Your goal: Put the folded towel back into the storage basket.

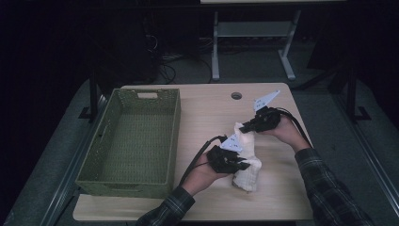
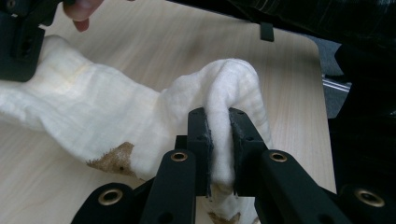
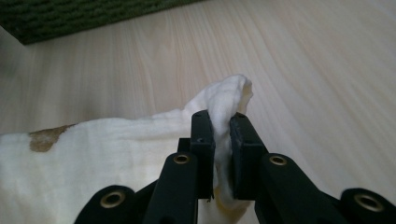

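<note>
You hold a cream cloth [image 1: 246,157] between both grippers, over the right half of the counter [image 1: 207,113]. Your left gripper [image 1: 242,165] has its jaws pinched tight on a raised fold at the cloth's near end; in the left gripper view the fabric [image 2: 140,116] bulges up between the two black jaws and drapes away to the left, with a brown stain on its lower edge. Your right gripper [image 1: 244,127] has its jaws closed on the cloth's far end, where a small peak of fabric [image 3: 224,100] pokes up above the jaw tips in the right gripper view. The cloth runs from one gripper to the other, with its lower bulk resting on the counter near the front edge. A green woven basket [image 1: 101,146] stands on the left half of the counter, well apart from the cloth and both grippers.
</note>
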Demonstrator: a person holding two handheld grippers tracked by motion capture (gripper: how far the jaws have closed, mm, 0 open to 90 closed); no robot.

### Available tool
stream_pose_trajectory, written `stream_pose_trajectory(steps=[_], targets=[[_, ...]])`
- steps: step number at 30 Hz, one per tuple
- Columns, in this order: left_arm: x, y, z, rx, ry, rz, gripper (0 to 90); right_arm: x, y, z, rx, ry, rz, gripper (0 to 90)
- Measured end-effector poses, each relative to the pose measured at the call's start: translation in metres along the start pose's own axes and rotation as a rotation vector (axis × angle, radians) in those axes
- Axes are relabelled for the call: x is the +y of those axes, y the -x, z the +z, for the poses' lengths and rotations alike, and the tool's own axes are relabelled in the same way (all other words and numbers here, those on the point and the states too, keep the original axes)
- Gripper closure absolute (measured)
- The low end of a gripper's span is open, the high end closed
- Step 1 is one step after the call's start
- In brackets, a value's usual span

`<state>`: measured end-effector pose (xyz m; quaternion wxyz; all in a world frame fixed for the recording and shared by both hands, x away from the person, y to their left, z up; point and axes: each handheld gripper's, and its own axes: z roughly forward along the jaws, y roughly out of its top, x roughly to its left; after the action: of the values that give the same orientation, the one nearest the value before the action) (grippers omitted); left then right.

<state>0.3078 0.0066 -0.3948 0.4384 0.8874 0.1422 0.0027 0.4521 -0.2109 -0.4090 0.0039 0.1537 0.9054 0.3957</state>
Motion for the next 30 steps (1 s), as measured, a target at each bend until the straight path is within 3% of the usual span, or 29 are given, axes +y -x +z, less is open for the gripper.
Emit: stream_pose_trajectory(steps=[3,13,22,30], targets=[[0.005,0.000,-0.012,0.018,-0.009,-0.024,80.1,0.013,-0.002,-0.003,0.005,0.015,-0.021,81.5],[0.023,-0.002,-0.056,0.038,0.005,-0.008,80.2,0.056,-0.009,-0.006,0.021,0.032,-0.066,81.5],[0.024,-0.018,-0.096,0.032,0.043,-0.016,80.2,0.096,-0.013,0.000,0.016,0.045,-0.091,81.6],[0.020,-0.029,-0.136,0.036,0.065,0.015,80.2,0.129,-0.018,0.013,0.017,0.050,-0.115,81.6]])
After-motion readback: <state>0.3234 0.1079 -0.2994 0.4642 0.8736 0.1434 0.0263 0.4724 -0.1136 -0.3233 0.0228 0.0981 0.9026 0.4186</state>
